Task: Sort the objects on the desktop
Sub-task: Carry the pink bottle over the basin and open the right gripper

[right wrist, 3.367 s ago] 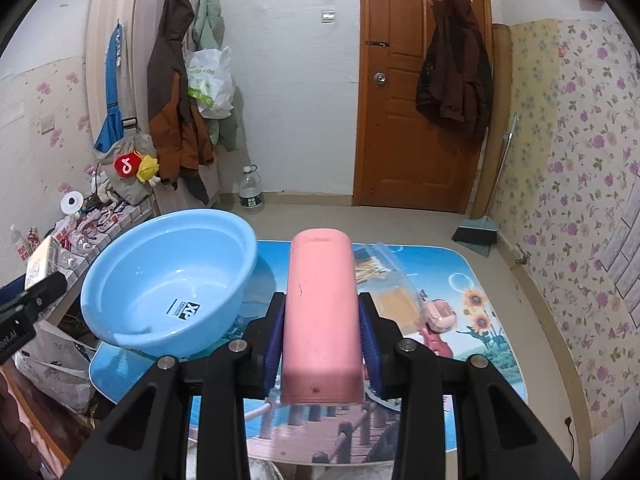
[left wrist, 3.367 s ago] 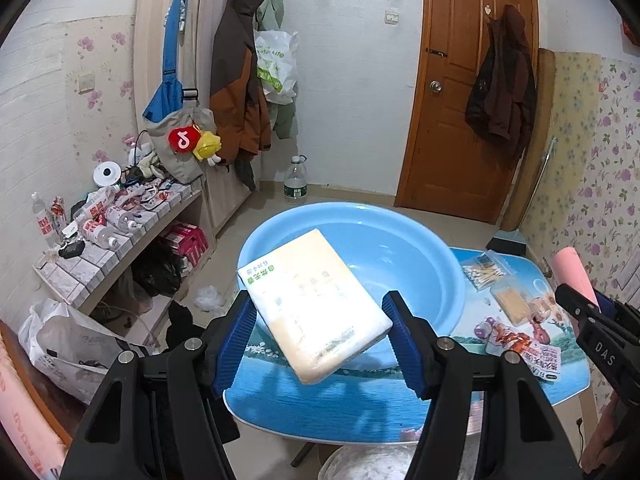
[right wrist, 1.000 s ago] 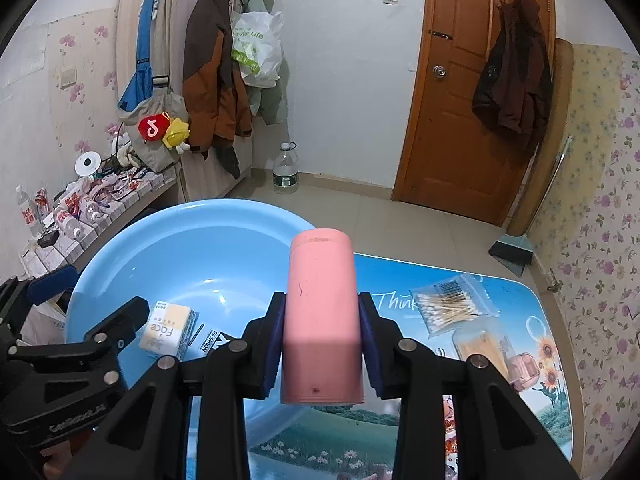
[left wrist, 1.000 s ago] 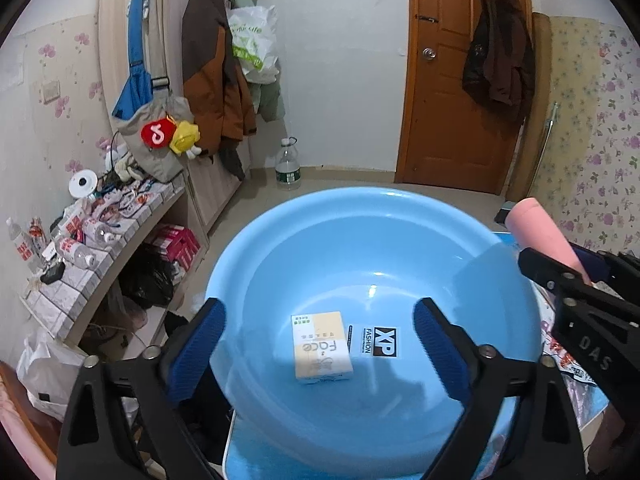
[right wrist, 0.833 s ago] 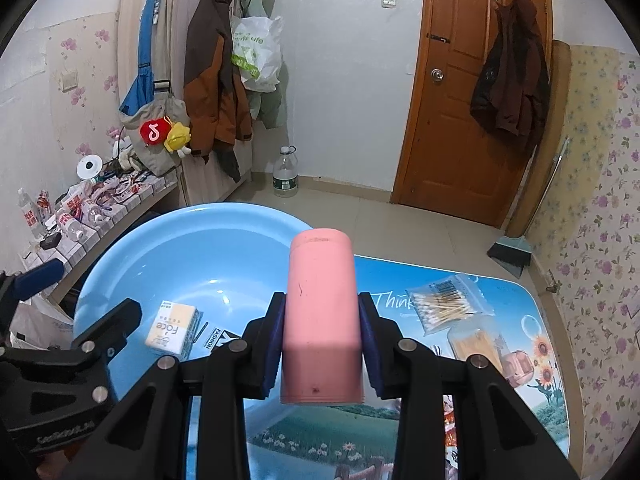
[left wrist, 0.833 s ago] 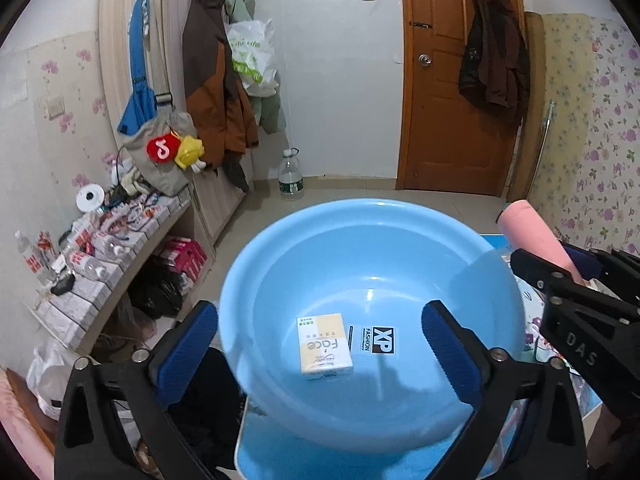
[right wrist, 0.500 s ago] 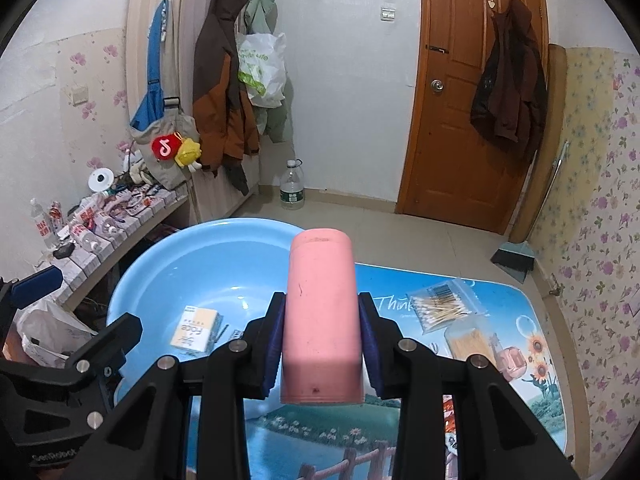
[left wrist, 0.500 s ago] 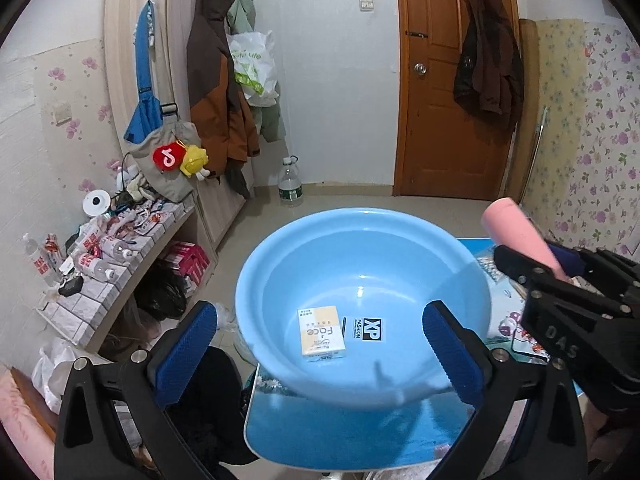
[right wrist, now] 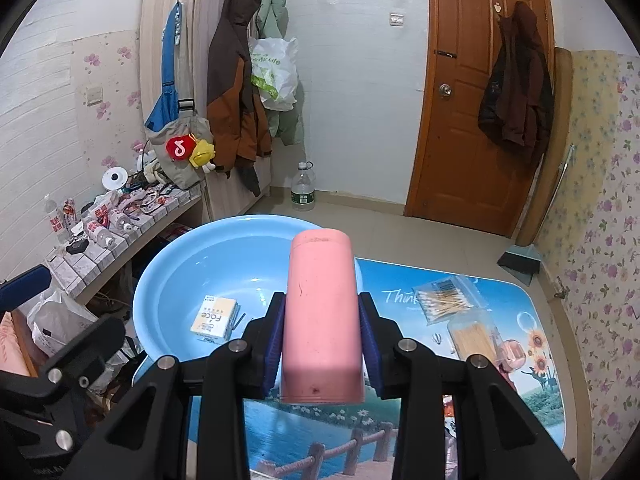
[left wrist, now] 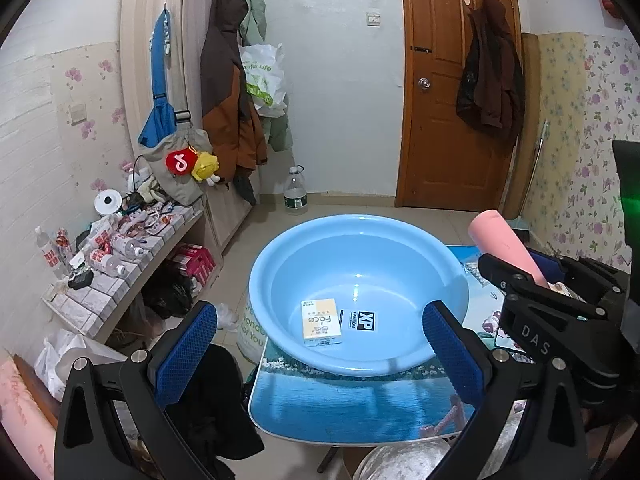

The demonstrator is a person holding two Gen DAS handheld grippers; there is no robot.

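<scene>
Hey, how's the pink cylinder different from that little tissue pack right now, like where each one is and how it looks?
The pink cylinder is clamped between the right gripper pads, off the table; the tissue pack lies loose and flat on the bottom of the blue basin. The pink cylinder is round, tall and plain; the tissue pack is a flat rectangle, cream and yellow, with printed lettering. The left gripper stands open and empty.
</scene>
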